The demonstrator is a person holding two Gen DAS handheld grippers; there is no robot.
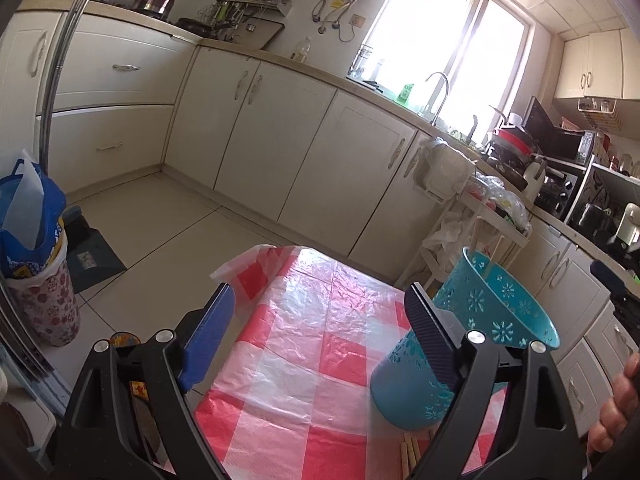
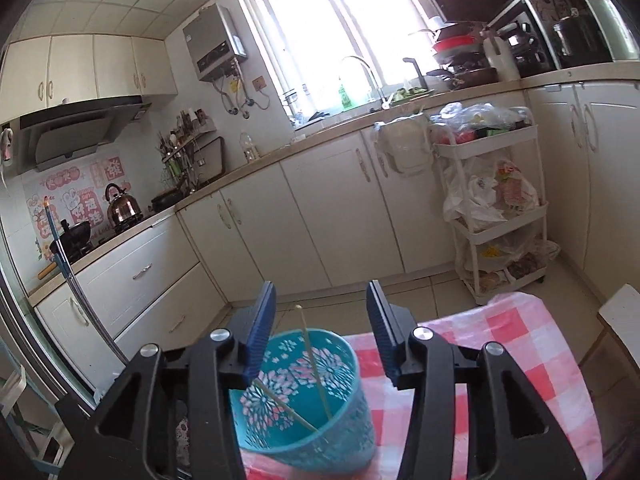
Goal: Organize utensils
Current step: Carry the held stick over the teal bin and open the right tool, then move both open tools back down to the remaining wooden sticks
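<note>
A teal perforated holder (image 2: pixel 308 396) stands on the red-and-white checked tablecloth (image 2: pixel 496 344). Two pale chopsticks (image 2: pixel 314 364) lean inside it, one poking above the rim. My right gripper (image 2: pixel 322 312) hovers just above the holder with its jaws apart and nothing between them. In the left wrist view the same holder (image 1: pixel 472 336) sits to the right, partly behind my right finger (image 1: pixel 430 340). My left gripper (image 1: pixel 320 328) is wide open over the tablecloth (image 1: pixel 312 344), holding nothing. Several wooden chopstick ends (image 1: pixel 412 450) lie on the cloth at the bottom edge.
A white trolley (image 2: pixel 500 208) loaded with bags stands by the cabinets beyond the table's far edge. A patterned bin (image 1: pixel 44 280) with a blue bag is on the floor to the left. A hand (image 1: pixel 616 404) shows at the right edge.
</note>
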